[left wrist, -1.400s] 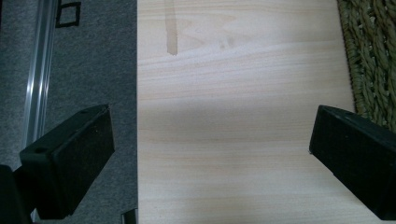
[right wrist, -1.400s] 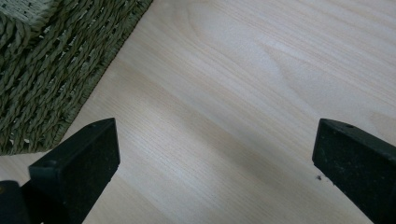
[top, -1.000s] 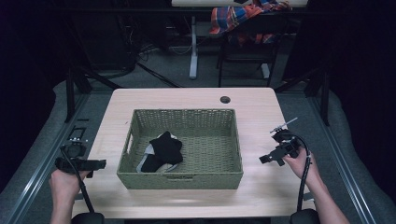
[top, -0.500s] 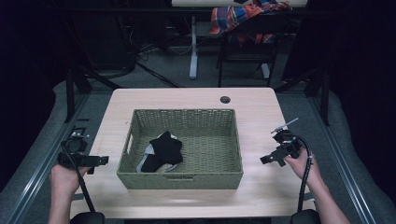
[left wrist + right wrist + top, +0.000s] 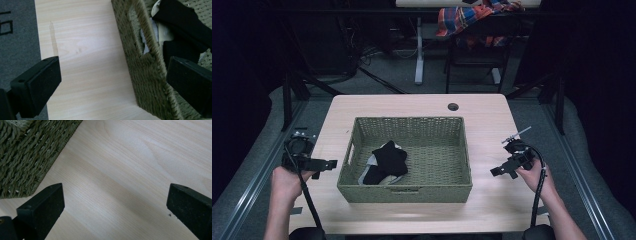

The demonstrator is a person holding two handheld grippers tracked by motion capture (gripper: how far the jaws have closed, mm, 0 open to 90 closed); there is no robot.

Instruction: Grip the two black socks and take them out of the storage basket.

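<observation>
We see the left gripper (image 5: 324, 164) spread wide, holding and touching nothing; it hangs over the left edge of the pale wooden tabletop (image 5: 412, 105), its jaws pointing at the left wall of the olive-green woven rectangular basket (image 5: 404, 187). In the left gripper view one jaw sits over bare wood and the other over the basket's rim, beside the handle slot.

The right gripper (image 5: 501, 171) is spread just as wide and grips nothing. It hovers over bare wood near the right edge of the tabletop, just beside the basket's right wall but apart from it.

We count two grippers, one basket, and one bundle of black and white cloth (image 5: 384, 162) lying in the basket's left half, toward the near wall. How many pieces make up the bundle we cannot tell. One small round dark hole (image 5: 453, 106) sits near the far edge.

Open strips of tabletop run along all four sides of the basket, widest at the far edge and the right.
</observation>
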